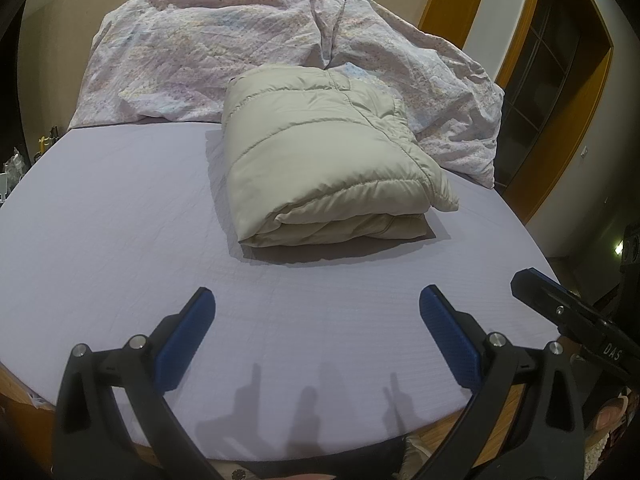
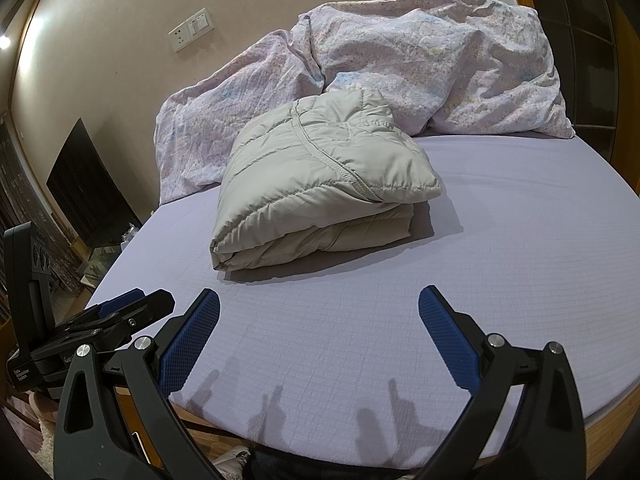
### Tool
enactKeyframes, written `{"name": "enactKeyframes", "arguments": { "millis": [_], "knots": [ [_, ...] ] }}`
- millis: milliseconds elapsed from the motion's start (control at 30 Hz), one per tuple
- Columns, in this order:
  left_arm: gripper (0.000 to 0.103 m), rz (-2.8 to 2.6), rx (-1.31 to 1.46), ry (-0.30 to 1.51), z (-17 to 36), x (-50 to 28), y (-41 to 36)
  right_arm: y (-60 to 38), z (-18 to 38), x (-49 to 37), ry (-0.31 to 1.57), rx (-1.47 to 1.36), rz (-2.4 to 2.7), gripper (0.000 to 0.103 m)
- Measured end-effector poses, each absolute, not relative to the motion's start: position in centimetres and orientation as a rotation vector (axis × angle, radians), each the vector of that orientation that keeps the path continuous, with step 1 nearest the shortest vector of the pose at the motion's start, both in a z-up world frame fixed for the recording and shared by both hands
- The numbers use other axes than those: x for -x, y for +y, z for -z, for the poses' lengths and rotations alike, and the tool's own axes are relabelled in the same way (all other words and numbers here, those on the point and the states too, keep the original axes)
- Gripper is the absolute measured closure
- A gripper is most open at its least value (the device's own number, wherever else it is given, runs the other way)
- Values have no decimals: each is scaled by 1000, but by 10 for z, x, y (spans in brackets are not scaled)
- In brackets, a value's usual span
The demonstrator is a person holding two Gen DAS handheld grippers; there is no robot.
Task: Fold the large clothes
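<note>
A beige quilted puffer jacket [image 1: 320, 152] lies folded into a thick bundle on the lilac bed sheet [image 1: 100, 240], in the middle of the bed. It also shows in the right wrist view [image 2: 316, 176]. My left gripper [image 1: 316, 308] is open and empty, held above the near edge of the bed, well short of the jacket. My right gripper [image 2: 318, 308] is open and empty too, at the near edge. The right gripper's finger shows at the right of the left wrist view [image 1: 560, 308]. The left gripper shows at the lower left of the right wrist view [image 2: 120, 316].
A crumpled floral duvet [image 1: 240, 48] is heaped along the far side of the bed against the wall, touching the jacket's far end. A wooden door frame [image 1: 560, 120] stands right. A dark cabinet [image 2: 88, 184] and clutter are left of the bed.
</note>
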State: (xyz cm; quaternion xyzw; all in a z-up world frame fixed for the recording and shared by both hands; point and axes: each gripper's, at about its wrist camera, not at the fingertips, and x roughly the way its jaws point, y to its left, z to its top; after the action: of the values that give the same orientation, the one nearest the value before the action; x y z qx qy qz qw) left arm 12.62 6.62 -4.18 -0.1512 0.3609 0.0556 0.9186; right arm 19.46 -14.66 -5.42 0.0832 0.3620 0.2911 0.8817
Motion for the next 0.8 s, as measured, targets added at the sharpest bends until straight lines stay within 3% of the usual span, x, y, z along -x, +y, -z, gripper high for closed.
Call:
{"name": "enactKeyframes", "arguments": {
  "millis": [800],
  "knots": [
    [2,-113,314,744,41,-127,65,-148,55,-197,755,-177,-608,2]
  ]
}}
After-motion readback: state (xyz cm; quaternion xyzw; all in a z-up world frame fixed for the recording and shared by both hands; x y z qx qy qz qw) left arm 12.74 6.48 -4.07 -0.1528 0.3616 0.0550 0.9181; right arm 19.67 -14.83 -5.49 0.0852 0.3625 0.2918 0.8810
